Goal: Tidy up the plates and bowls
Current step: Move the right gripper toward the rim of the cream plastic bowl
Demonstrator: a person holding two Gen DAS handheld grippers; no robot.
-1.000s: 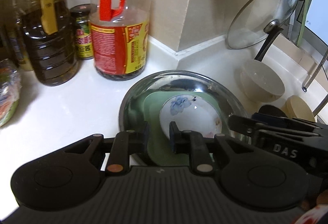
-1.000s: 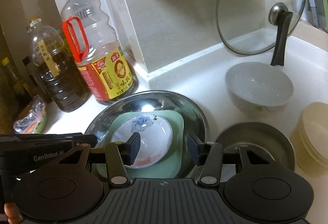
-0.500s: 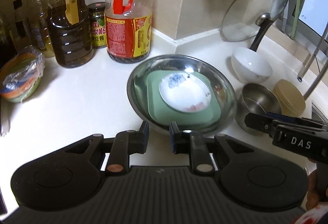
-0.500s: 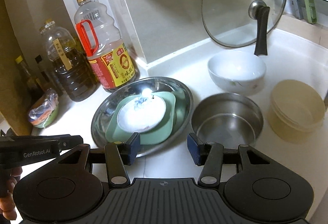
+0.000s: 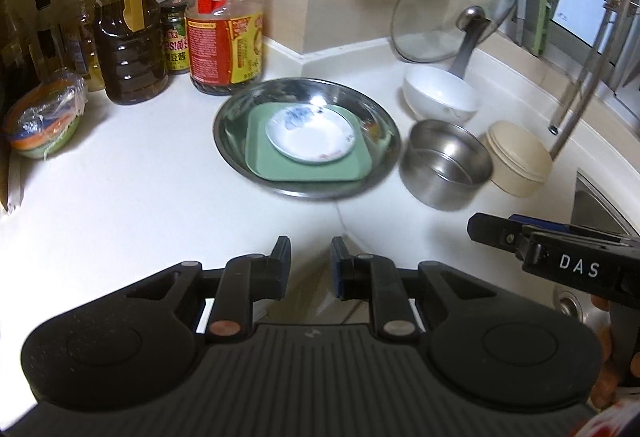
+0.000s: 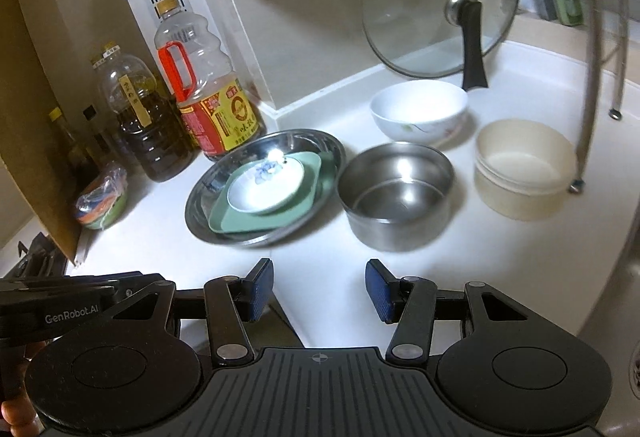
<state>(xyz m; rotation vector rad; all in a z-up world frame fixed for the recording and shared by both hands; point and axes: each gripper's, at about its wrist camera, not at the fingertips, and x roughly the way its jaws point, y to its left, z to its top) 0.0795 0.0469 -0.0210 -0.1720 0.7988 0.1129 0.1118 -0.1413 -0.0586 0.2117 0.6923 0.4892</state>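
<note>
Plates sat stacked: white saucer (image 5: 311,133) on green square plate (image 5: 264,165) inside steel dish (image 5: 232,141). Left gripper (image 5: 310,251) hung narrowly parted, empty; right gripper (image 6: 319,287) gaped wider, empty.

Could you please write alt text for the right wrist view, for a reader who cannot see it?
A white countertop holds a wide steel dish stacked with a square green plate and a small white saucer, beside a round steel bowl, a white ceramic bowl and beige bowls. The open right tool holds nothing.
</note>
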